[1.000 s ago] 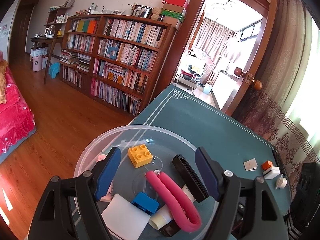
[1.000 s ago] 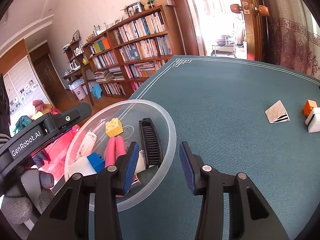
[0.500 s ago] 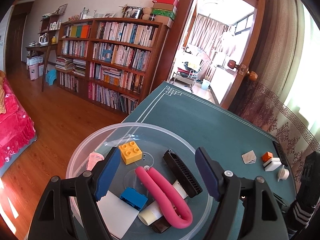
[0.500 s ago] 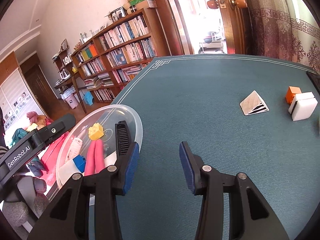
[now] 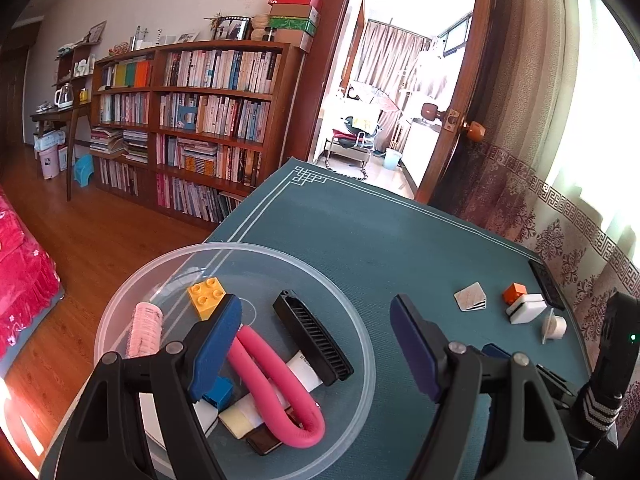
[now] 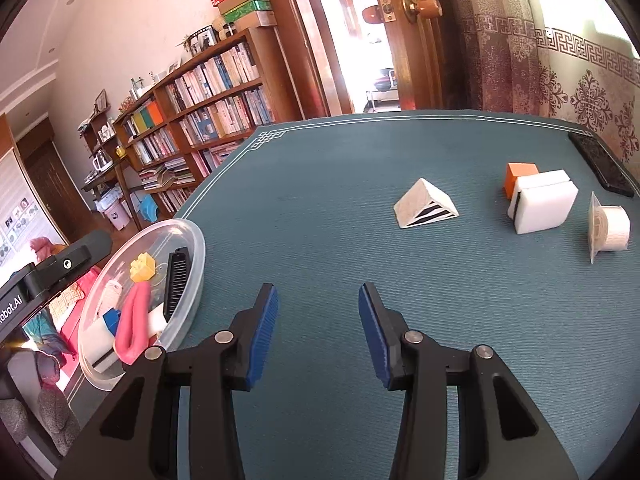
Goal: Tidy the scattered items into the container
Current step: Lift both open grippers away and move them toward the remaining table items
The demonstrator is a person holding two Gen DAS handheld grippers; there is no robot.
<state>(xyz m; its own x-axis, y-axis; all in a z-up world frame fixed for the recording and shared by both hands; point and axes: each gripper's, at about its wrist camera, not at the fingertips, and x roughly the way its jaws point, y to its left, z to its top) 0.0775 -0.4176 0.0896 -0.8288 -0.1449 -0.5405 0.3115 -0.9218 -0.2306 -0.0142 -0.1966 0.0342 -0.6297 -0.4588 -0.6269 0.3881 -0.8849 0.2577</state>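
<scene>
Both tools spread, empty: the left tool (image 5: 316,344) hangs over the clear plastic bowl (image 5: 360,344); the right tool (image 6: 316,332) faces a white wedge (image 6: 424,204) on the bench (image 6: 320,200).

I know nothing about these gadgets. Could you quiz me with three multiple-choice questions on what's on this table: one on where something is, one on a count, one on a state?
1. Where is the yellow brick?
A. in the clear container
B. beside the orange cube
C. on the floor

2. How many loose items lie on the table between the container and the black phone?
A. two
B. four
C. seven

3. What is the right gripper doing?
A. clamping the white sponge block
B. open, holding nothing
C. shut on the pink foam tube

Answers: 1 A, it rests inside the rim. 2 B, the triangular piece, cube, sponge block and white roll. 3 B, its jaws stand apart over bare cloth.
</scene>
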